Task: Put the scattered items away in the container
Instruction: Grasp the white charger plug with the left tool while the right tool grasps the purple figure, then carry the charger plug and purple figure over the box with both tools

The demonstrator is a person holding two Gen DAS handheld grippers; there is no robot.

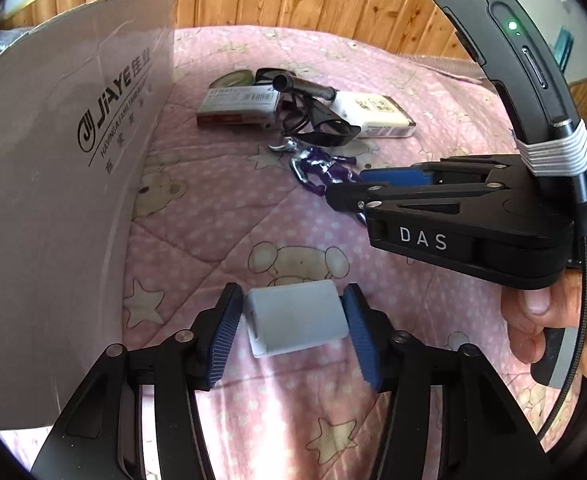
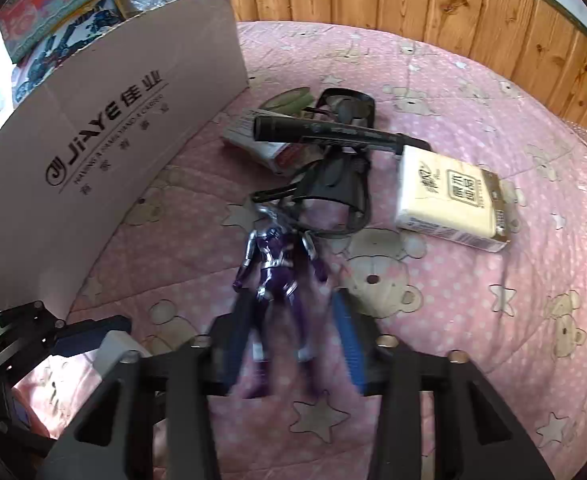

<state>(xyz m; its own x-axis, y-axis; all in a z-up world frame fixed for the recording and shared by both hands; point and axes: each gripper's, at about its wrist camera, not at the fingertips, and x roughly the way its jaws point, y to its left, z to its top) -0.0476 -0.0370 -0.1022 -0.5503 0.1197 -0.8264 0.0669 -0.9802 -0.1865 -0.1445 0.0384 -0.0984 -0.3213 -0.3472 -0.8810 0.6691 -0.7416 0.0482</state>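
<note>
My left gripper point(image 1: 291, 330) is pinching a light, stiff white box point(image 1: 293, 322) beside the cardboard box point(image 1: 65, 184); my right gripper point(image 2: 289, 344) is straddling, spread, the hard purple figure point(image 2: 275, 268), best taken at the legs.

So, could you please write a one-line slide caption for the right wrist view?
Right hand-held gripper straddles the purple toy figure on the pink quilt, cardboard box at left.
</note>
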